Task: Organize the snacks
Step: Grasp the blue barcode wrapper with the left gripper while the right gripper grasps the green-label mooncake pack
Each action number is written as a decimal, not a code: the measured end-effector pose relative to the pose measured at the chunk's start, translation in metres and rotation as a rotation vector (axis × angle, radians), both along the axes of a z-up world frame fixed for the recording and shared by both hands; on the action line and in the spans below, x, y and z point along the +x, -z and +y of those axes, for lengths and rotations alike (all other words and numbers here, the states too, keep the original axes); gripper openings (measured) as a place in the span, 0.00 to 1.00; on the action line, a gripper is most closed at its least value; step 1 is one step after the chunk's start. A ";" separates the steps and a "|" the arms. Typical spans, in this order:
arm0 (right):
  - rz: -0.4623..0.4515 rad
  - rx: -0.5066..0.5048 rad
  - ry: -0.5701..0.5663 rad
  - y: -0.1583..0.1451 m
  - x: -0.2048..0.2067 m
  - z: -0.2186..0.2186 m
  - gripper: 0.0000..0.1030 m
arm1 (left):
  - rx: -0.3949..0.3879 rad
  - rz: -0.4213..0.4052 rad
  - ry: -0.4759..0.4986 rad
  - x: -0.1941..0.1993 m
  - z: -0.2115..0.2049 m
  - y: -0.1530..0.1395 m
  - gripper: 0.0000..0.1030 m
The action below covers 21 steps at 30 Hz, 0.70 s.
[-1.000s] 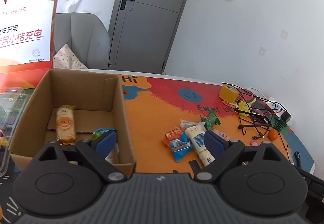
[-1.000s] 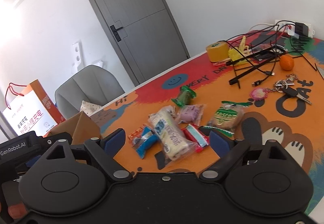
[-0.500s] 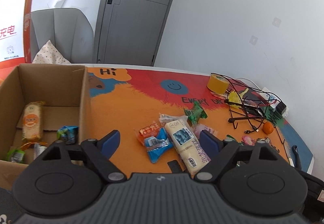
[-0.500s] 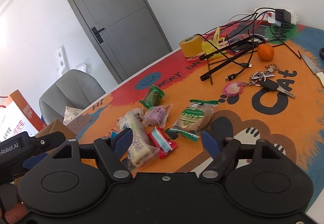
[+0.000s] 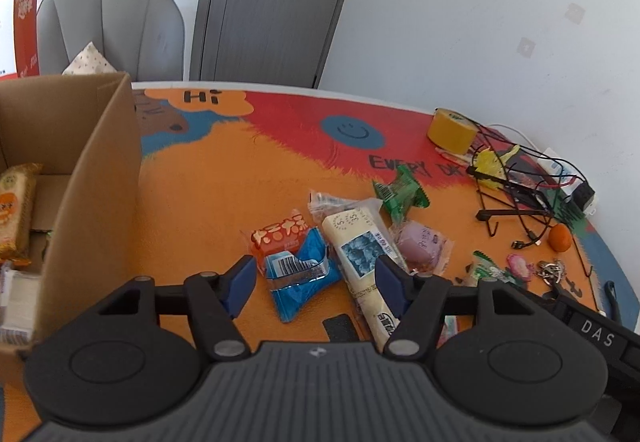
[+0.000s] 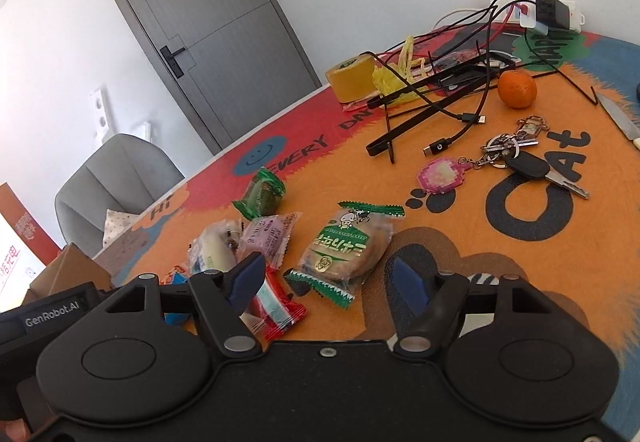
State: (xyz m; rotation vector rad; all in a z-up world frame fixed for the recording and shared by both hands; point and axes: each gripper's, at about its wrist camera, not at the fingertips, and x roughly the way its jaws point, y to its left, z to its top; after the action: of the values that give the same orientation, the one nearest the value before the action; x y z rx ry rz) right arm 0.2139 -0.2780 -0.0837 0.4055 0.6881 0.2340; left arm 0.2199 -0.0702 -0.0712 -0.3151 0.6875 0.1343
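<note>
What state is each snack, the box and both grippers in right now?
cardboard box: open, already holding some snacks
blue packet: on the mat, between the left gripper's fingers, not pressed
green-and-brown cake packet: flat on the mat, sealed, ahead of the right gripper
long cream packet: lying on the mat
left gripper: open, jaws just closing
right gripper: open, empty, jaws just closing

Black two-finger grippers, blue-padded fingers (image 5: 240, 284), silver pivot screws, white "GenRobot.AI" lettering.
</note>
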 end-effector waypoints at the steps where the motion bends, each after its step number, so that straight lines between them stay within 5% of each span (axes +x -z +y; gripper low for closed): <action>1: 0.004 0.000 -0.003 0.002 0.003 0.000 0.69 | -0.001 0.008 -0.005 0.003 0.000 0.003 0.62; 12: 0.026 -0.036 -0.013 0.013 0.031 0.009 0.69 | -0.016 0.061 -0.052 0.028 0.007 0.023 0.55; 21: 0.021 -0.113 -0.008 0.014 0.041 0.022 0.69 | -0.024 0.045 -0.006 0.027 0.004 0.023 0.30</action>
State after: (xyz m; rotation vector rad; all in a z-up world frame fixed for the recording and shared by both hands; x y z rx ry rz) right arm 0.2552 -0.2561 -0.0981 0.2974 0.7205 0.1980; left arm 0.2473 -0.0660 -0.0941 -0.3375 0.7335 0.1393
